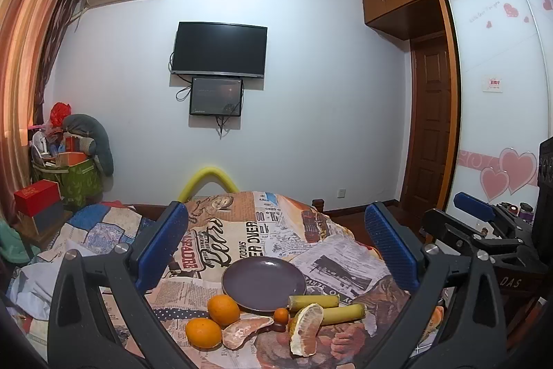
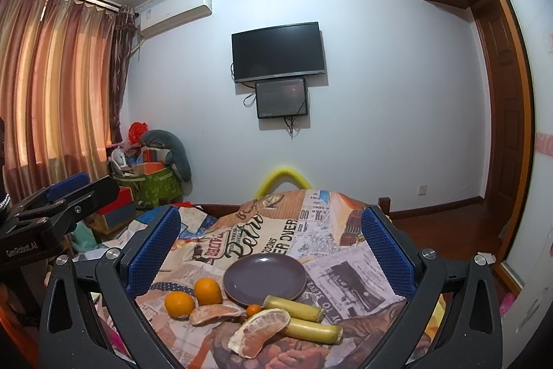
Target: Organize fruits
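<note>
Both grippers (image 1: 276, 248) (image 2: 273, 251) gape empty, fruits (image 1: 262, 320) lying beyond their fingertips.

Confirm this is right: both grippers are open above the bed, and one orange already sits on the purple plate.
Not right: the purple plate is bare in the right wrist view. Both oranges lie on the printed cover beside it. Both grippers are open.

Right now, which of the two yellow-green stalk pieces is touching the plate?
The farther stalk piece, whose cut left end meets the purple plate rim. The nearer stalk piece lies beside it, clear of the plate, by the upright citrus wedge.
</note>
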A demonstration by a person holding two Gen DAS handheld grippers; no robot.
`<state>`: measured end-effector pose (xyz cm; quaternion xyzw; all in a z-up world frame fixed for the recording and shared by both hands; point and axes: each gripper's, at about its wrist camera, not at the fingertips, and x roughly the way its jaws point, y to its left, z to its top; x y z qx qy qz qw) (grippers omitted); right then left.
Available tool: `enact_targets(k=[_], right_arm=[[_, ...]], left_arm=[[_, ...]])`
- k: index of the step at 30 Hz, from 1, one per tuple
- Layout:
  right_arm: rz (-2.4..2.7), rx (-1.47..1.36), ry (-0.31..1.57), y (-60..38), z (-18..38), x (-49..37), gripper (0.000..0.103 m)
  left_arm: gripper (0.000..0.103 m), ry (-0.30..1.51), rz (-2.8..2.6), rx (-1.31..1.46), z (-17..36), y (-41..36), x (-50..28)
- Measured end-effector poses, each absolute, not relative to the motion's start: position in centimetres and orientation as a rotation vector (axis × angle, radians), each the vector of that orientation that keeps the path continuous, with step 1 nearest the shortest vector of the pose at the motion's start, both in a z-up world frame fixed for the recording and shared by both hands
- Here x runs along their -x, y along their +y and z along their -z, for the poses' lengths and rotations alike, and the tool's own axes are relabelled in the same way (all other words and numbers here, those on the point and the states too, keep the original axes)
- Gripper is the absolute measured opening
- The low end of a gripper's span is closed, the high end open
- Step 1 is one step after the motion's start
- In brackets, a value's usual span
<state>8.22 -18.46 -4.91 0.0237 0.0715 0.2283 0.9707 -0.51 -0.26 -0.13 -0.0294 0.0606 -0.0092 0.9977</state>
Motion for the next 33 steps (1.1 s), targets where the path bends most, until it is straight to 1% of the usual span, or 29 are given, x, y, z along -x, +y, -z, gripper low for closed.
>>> enact_targets(k=[6,12,22,23,25,27,33], right_arm=[[-0.454,-0.053,0.168,-18.5,5.4,-8.9,0.103],[-0.449,-0.034,0.24,-18.0,7.0,-10.3,0.103],[-0.472,-0.039,0.419,-16.7,11.3,-13.6,0.103],[-0.473,-0.034,0.436,-16.5,11.7,-13.8,0.103],[-0.47,-0.017,0.481,-16.0,12.7,-14.5,0.103],[-0.467,-0.008,0.52,-15.7,13.5,-15.2,0.103],[-0.48,0.017,0.648,-14.3,16.6,-16.9,0.096]], left_arm=[[0.103,0.135,0.023,0.06,0.4,0.1,0.1],[0.103,0.189,0.013,0.062,1.6,1.1,-1.4],[0.103,0.365,-0.03,0.031,6.0,4.4,-4.7],[0.102,0.385,-0.031,0.03,6.6,4.7,-5.1],[0.097,0.433,-0.035,0.032,8.0,5.5,-5.9],[0.088,0.491,-0.037,0.045,9.5,6.4,-6.9],[0.086,0.622,-0.028,0.09,13.7,8.5,-9.1]])
